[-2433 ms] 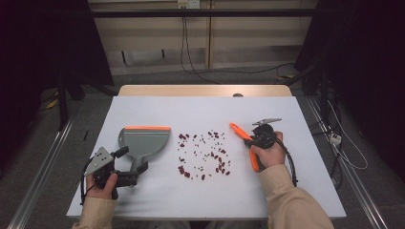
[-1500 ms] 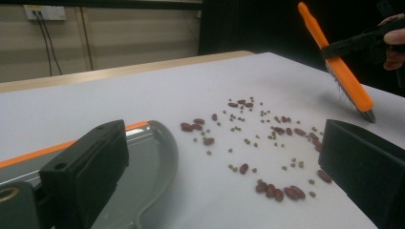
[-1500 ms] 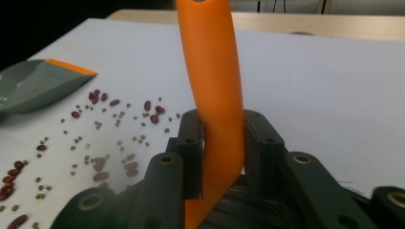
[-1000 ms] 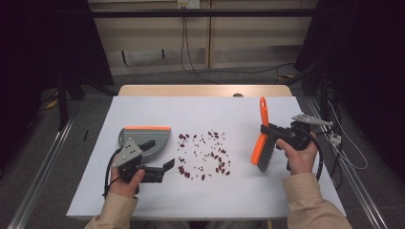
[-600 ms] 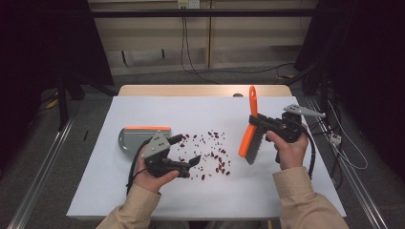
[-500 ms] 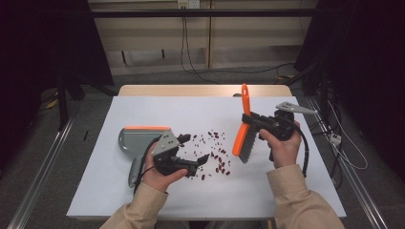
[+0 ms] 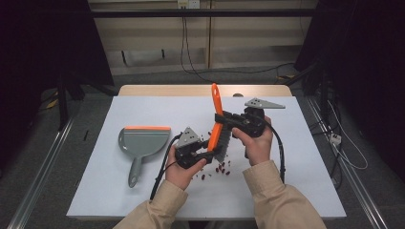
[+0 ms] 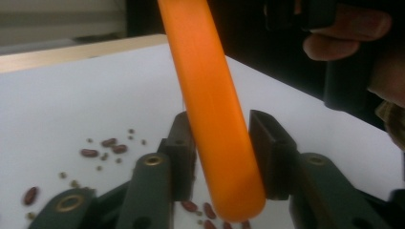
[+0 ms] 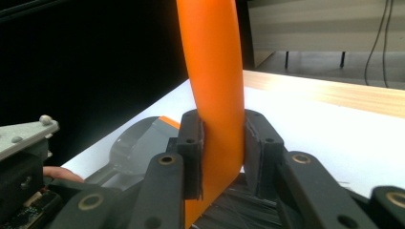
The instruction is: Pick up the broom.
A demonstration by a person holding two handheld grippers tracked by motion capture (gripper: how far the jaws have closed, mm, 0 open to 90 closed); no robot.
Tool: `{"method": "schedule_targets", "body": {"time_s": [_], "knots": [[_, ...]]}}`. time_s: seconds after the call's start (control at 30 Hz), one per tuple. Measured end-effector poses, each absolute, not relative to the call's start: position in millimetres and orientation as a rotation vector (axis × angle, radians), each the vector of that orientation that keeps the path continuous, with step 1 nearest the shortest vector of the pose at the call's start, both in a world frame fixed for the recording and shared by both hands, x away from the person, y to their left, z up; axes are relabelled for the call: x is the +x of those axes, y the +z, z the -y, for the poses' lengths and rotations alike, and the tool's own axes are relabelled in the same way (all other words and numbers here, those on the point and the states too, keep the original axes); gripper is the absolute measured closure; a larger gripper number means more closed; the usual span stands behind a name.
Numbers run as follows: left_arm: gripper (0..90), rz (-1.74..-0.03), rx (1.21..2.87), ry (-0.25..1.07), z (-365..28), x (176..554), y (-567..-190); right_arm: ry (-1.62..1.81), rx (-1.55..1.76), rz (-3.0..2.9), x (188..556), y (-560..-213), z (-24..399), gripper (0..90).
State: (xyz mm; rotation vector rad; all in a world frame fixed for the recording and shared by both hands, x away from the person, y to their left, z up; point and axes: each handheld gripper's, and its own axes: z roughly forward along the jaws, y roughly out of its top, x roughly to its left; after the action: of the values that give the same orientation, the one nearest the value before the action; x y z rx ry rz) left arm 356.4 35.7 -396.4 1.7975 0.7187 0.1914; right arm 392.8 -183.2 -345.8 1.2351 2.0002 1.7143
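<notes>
Left gripper view: brush (image 8: 215, 124) between left tongs (image 8: 220, 138), jaws just closed.

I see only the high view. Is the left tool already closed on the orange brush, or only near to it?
Observer: The left gripper view shows it. The jaws of the left tool have just been closing, and the rounded end of the brush stands between them with both pads against it.
Operator: And does the right tool hold it firmly?
Observer: In the right gripper view the right tool is shut on the orange handle, just above the black bristles.
Operator: What lies under the left tool?
Observer: Small brownish grains lie among the red beans on the white table.
</notes>
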Motion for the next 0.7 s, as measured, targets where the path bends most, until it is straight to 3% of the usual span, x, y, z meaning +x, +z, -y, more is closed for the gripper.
{"method": "schedule_targets", "body": {"time_s": [0.33, 0.4, 0.5, 0.7], "knots": [[71.0, -0.772, 1.808, 0.307, -48.0, 354.1, -388.9, 1.746, 1.268, -1.962, 391.1, -346.1, 181.0, 68.8], [71.1, -0.778, 1.814, 0.320, -48.8, 353.4, -388.9, 1.726, 1.269, -1.953, 390.1, -345.4, 179.0, 62.4], [71.1, -0.777, 1.817, 0.355, -51.5, 353.3, -387.7, 1.696, 1.295, -1.946, 389.9, -346.6, 175.4, 43.4], [71.1, -0.806, 1.809, 0.404, -60.3, 355.6, -387.4, 1.633, 1.329, -1.881, 387.2, -345.0, 178.6, 29.9]]}}
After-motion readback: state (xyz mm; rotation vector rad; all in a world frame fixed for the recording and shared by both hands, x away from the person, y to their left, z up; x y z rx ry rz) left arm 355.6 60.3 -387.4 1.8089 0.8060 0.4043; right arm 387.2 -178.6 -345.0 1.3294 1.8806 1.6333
